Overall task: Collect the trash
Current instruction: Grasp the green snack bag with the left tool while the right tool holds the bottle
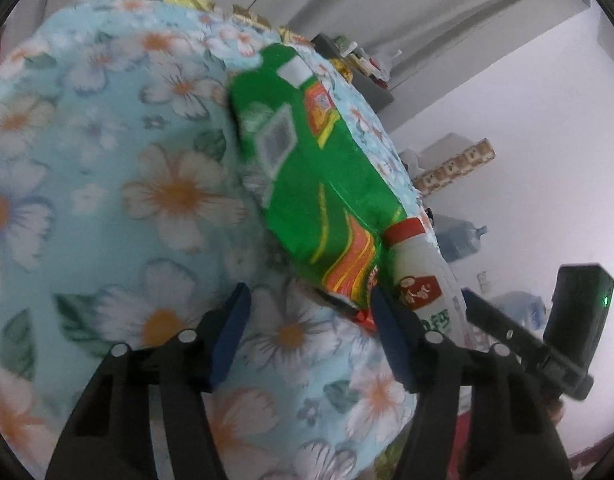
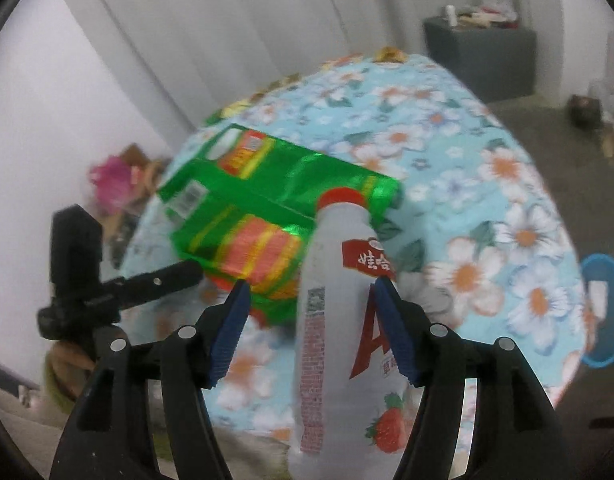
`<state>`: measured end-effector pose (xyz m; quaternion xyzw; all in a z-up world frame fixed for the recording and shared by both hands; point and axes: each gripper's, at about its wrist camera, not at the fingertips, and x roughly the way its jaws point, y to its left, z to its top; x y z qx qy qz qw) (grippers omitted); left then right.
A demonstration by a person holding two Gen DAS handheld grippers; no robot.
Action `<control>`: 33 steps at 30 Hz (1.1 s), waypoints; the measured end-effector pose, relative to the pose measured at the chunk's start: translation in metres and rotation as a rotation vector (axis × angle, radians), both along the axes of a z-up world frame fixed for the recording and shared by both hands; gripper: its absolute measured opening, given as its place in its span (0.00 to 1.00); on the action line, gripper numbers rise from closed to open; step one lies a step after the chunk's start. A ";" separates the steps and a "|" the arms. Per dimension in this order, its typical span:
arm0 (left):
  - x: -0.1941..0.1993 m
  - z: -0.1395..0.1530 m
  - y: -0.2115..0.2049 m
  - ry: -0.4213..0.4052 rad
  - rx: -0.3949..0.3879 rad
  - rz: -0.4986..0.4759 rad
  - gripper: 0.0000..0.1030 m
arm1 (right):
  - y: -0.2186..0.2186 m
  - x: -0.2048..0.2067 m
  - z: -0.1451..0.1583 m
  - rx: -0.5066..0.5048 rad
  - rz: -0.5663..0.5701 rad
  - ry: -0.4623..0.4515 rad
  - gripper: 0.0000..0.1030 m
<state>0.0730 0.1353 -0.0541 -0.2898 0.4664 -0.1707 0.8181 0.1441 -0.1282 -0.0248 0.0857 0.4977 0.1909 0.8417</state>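
Floral-clothed worktop (image 2: 487, 152) carries our green snack bag (image 2: 267, 208); right fingers (image 2: 381, 320) bracket the yoghurt-drink bottle (image 2: 339, 320) unclenched, left fingers (image 1: 235, 328) released.

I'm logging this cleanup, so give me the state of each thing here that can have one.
Bottle: red cap on, between the right gripper's fingers, resting against one pad.
Green packet: lying flat on the floral cloth, crumpled.
Left gripper: open, nothing between its fingers, packet's corner just ahead.
Right gripper: jaws apart around the bottle, grip unclear.
Blue bin: on the floor beside the table, contents unclear.
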 end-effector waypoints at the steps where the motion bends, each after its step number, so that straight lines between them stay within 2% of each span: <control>1: 0.006 -0.003 -0.003 0.005 -0.031 0.003 0.54 | -0.004 0.001 -0.004 0.006 -0.013 0.014 0.61; 3: 0.015 -0.004 -0.008 0.001 -0.061 0.008 0.52 | -0.017 -0.003 -0.007 0.043 -0.044 0.036 0.61; 5: 0.025 -0.005 -0.019 -0.014 -0.059 0.005 0.46 | -0.022 -0.004 -0.010 0.059 -0.063 0.047 0.61; 10: 0.037 -0.003 -0.050 -0.070 0.047 0.003 0.40 | -0.031 -0.010 -0.013 0.061 -0.104 0.069 0.61; 13: 0.040 -0.001 -0.061 -0.101 0.086 0.011 0.31 | -0.036 -0.012 -0.017 0.073 -0.129 0.078 0.61; 14: 0.040 0.000 -0.065 -0.112 0.105 0.013 0.28 | -0.038 -0.013 -0.018 0.076 -0.137 0.079 0.56; 19: 0.043 -0.002 -0.072 -0.128 0.130 -0.002 0.18 | -0.050 -0.019 -0.019 0.132 -0.169 0.086 0.53; 22: 0.039 0.000 -0.065 -0.113 0.129 -0.032 0.05 | -0.060 -0.021 -0.018 0.174 -0.194 0.089 0.50; 33: 0.013 0.031 -0.037 -0.117 0.185 -0.156 0.04 | -0.071 -0.027 -0.011 0.173 -0.216 0.073 0.49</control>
